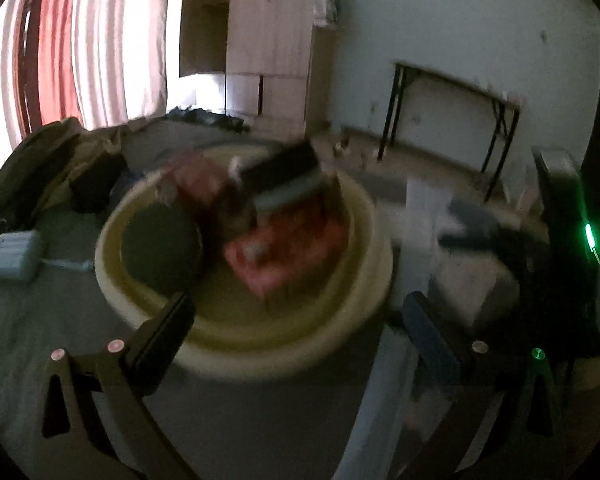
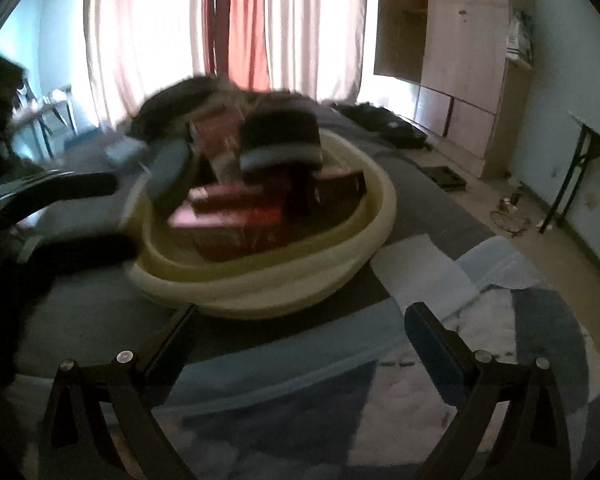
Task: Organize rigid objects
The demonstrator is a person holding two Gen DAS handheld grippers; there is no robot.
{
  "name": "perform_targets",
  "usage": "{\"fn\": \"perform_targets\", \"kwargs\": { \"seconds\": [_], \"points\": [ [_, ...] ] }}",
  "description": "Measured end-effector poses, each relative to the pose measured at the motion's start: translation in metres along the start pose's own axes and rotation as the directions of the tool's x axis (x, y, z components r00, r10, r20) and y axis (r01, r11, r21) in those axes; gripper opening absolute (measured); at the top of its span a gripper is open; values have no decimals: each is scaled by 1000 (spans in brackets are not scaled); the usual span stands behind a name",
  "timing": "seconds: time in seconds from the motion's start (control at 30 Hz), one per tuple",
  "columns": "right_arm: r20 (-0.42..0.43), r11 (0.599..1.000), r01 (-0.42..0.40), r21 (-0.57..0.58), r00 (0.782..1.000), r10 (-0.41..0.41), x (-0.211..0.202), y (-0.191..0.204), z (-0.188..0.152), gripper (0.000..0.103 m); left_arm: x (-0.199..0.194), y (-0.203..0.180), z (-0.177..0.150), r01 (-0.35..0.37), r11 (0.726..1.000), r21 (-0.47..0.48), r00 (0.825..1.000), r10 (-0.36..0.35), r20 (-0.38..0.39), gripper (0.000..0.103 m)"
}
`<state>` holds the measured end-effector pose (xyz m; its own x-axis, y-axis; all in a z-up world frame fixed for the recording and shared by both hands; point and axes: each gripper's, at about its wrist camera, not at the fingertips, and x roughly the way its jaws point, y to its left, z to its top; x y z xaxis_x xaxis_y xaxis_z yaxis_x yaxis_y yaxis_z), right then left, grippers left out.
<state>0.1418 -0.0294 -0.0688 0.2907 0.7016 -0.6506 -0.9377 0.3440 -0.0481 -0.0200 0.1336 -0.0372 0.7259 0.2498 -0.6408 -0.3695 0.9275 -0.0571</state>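
Observation:
A cream round basin (image 1: 364,216) stands on the bed and holds red boxes (image 1: 284,252), a dark round item (image 1: 162,250) and a black box (image 1: 284,168) on top. My left gripper (image 1: 300,316) is open and empty just before the basin's near rim. In the right wrist view the same basin (image 2: 384,208) holds red boxes (image 2: 228,224) and a dark box (image 2: 284,136). My right gripper (image 2: 300,320) is open and empty, a little short of the rim. The other gripper (image 2: 76,216) shows at the left of that view, beside the basin.
A small pale blue-grey box (image 1: 16,254) and a dark bag (image 1: 52,168) lie on the bed at the left. A white sheet (image 2: 424,268) lies right of the basin. A wardrobe (image 2: 460,60), a folding table (image 1: 452,116) and curtains (image 2: 240,20) stand behind.

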Motion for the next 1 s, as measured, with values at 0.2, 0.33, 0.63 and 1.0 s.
{"fn": "perform_targets", "kwargs": {
  "seconds": [0.2,0.33,0.63,1.0],
  "points": [
    [-133,997,39,-67,990,-48,35,22,-5,103,14,16,-38,-67,995,75,993,73,-90,103],
    [-157,993,64,-96,984,-79,45,32,-4,103,30,29,-36,-37,999,26,987,41,-154,103],
    [-166,994,98,-52,981,-105,46,27,-5,103,73,39,-21,-26,1000,8,972,27,-233,103],
    [-171,994,100,-36,980,-105,47,17,-1,103,62,27,-24,-31,999,18,971,34,-236,103]
  ]
}}
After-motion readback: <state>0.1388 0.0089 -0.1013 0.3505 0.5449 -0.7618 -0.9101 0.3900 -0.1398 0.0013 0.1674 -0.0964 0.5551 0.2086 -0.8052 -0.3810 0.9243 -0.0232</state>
